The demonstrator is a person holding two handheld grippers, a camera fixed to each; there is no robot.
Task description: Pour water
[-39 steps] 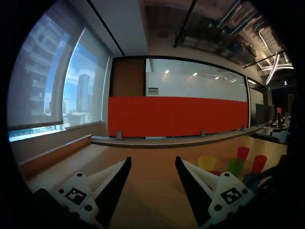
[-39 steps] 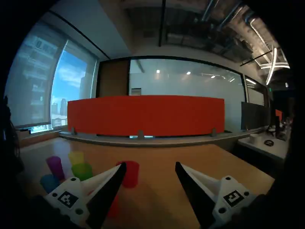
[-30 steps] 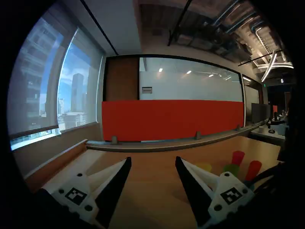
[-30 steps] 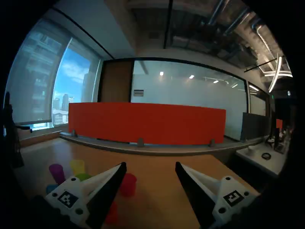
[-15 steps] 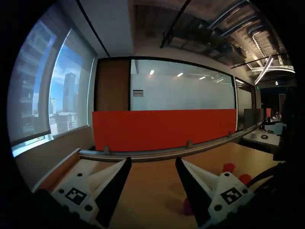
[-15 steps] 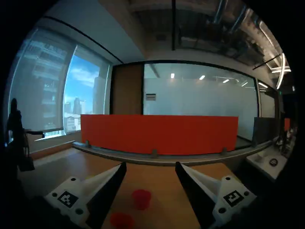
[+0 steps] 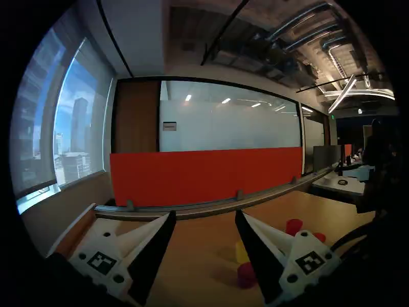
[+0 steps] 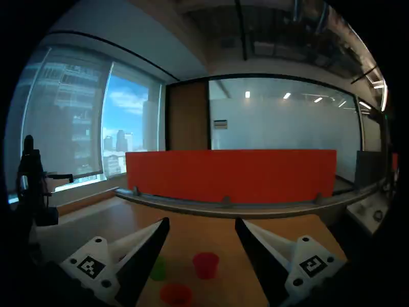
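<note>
Nothing is poured yet, as far as I can judge. The left gripper (image 7: 204, 212) and right gripper (image 8: 201, 220) hang over the desk (image 8: 202, 239), fingers apart and empty. The red cup (image 8: 205, 264) stands well in from the far edge; grasping and pouring remain.

In the left gripper view we are seeing bare counter (image 7: 199, 245) running open ahead; a yellow cup (image 7: 240, 251) and a magenta cup (image 7: 246, 273) are crowding its right. In the right gripper view a red cup (image 8: 205, 264), a nearer red cup (image 8: 175, 294) and a green cup (image 8: 159, 267) are blocking the middle, and an orange partition (image 8: 230, 175) is closing the far edge.
</note>
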